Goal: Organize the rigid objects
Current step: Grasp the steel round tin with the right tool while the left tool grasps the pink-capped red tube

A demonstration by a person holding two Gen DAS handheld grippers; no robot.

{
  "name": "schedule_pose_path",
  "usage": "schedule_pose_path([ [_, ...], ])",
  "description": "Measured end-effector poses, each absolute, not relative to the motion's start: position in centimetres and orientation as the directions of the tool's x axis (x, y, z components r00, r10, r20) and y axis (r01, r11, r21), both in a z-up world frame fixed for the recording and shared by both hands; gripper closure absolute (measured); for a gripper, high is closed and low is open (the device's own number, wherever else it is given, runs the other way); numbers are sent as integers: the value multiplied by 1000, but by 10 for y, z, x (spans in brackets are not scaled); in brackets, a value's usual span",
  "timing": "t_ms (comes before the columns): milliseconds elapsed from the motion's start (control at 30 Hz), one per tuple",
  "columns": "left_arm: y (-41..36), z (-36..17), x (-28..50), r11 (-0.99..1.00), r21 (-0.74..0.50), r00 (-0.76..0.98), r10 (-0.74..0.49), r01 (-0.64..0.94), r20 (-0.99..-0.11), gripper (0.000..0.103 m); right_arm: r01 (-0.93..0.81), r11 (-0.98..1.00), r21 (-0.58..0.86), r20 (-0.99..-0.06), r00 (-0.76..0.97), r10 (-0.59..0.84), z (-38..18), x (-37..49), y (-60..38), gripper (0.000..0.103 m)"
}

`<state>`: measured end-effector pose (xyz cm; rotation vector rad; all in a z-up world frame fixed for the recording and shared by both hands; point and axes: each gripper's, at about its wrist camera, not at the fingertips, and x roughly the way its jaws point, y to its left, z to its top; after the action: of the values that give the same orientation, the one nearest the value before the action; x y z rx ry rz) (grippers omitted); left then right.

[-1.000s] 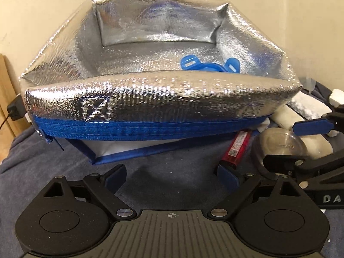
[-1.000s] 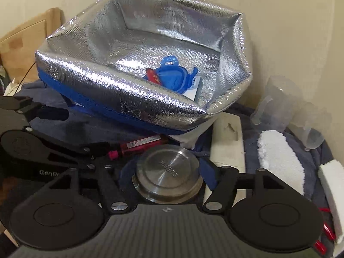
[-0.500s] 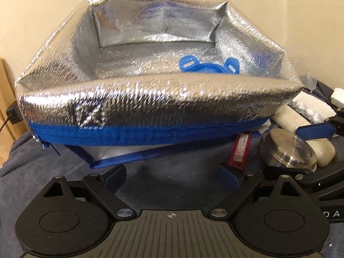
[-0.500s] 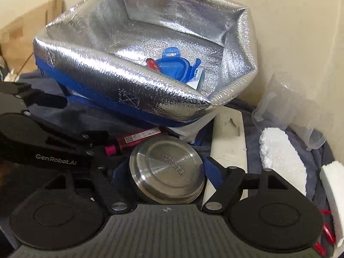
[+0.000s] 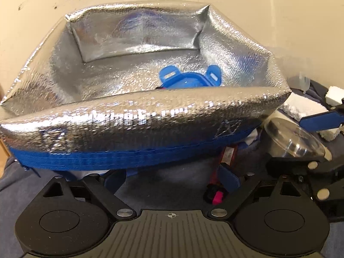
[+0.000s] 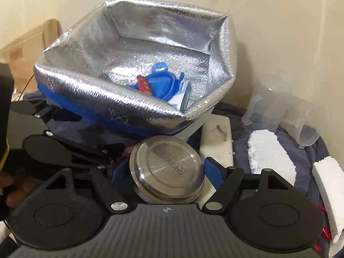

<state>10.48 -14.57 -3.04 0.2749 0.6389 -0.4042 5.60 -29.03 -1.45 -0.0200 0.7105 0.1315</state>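
Right gripper (image 6: 166, 172) clamped the stainless steel tin (image 6: 167, 167) between its blue pads, lower centre of frame, below the foil-lined cooler bag (image 6: 103, 99). Left gripper (image 5: 172, 177) stood wide, empty, under the bag's near rim.

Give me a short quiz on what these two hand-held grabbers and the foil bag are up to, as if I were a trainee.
1. True or false: the silver bag is zipped shut.
2. What does the right gripper hold? A) the steel tin B) a foam block C) the red pen
3. Fill in: the blue lid lies ____ the bag.

Key: 1 false: it gapes open. 2 A: the tin sits tilted between the blue pads. 3 inside. The left gripper is open and empty.
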Motion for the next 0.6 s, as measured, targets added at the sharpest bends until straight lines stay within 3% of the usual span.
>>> schedule_pose_path([
  [233, -152, -37, 96, 852, 98, 688, -342, 515, -641, 13, -99, 995, 34, -644, 759, 97, -15, 55, -300, 30],
  [300, -155, -39, 94, 837, 86, 670, -366, 540, -646, 25, -90, 995, 39, -643, 760, 95, -15, 54, -303, 30],
  [333, -155, -38, 94, 834, 70, 663, -381, 547, -645, 38, -86, 995, 43, -642, 761, 94, -15, 54, -304, 30],
  [367, -155, -37, 95, 829, 36, 643, -405, 558, -650, 57, -82, 996, 47, -642, 761, 93, -15, 54, -305, 30],
  [400, -154, -36, 98, 823, -9, 617, -433, 568, -657, 65, -80, 996, 47, -641, 762, 92, -15, 54, -305, 30],
  [467, -155, -36, 101, 828, -25, 613, -434, 560, -661, 75, -80, 996, 48, -639, 764, 92, -14, 53, -305, 30],
  [600, -157, -37, 99, 829, -20, 620, -433, 559, -654, 80, -79, 995, 53, -631, 770, 94, -11, 50, -305, 30],
])
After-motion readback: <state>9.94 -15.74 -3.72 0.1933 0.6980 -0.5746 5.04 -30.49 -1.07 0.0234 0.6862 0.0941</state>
